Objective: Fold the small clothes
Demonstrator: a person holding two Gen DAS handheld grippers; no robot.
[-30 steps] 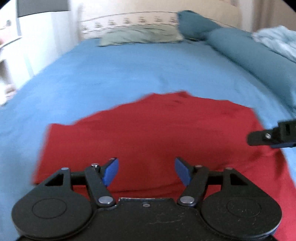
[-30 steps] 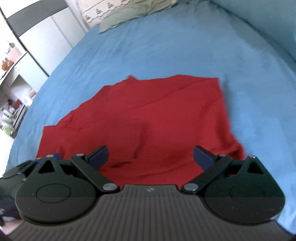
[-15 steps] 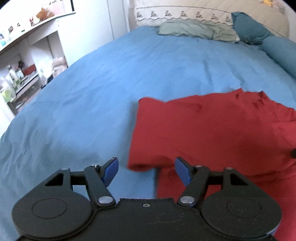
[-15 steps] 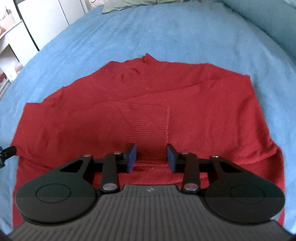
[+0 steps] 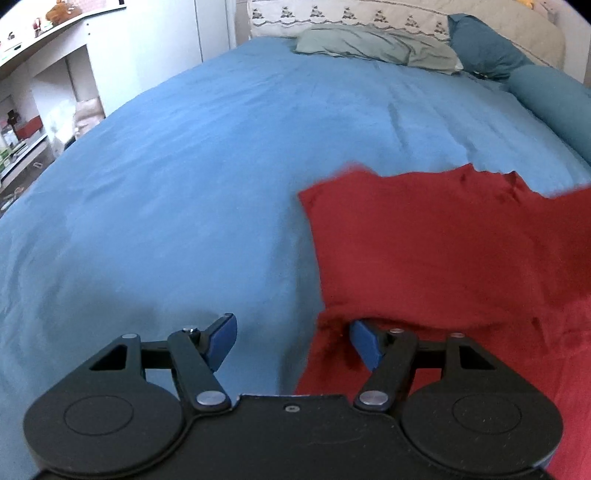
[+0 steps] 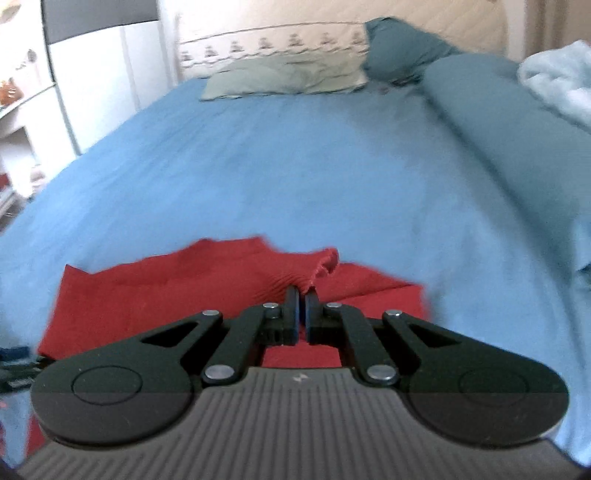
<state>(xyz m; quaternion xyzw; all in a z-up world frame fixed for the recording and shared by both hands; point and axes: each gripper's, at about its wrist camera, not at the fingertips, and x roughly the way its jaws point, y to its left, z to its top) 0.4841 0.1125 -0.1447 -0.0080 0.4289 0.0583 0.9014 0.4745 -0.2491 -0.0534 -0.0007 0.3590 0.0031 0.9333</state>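
A red garment [image 5: 436, 251] lies on the blue bedsheet [image 5: 184, 177], to the right in the left wrist view. My left gripper [image 5: 291, 343] stands open at the garment's left edge; its right blue pad [image 5: 364, 343] touches the red cloth, its left pad [image 5: 221, 341] is over bare sheet. In the right wrist view my right gripper [image 6: 301, 306] is shut on a pinched fold of the red garment [image 6: 184, 288], lifted off the bed, with a ribbed flap [image 6: 325, 262] sticking up past the fingertips.
Pillows [image 6: 280, 79] and a patterned headboard [image 5: 351, 16] lie at the far end of the bed. A dark teal bolster [image 6: 498, 122] and pale blanket [image 6: 557, 77] run along the right. White shelves and cupboards [image 5: 48, 85] stand to the left.
My right gripper went from open to shut on the red cloth and rose with it. My left gripper slid left from above the garment's middle to its left edge, staying open.
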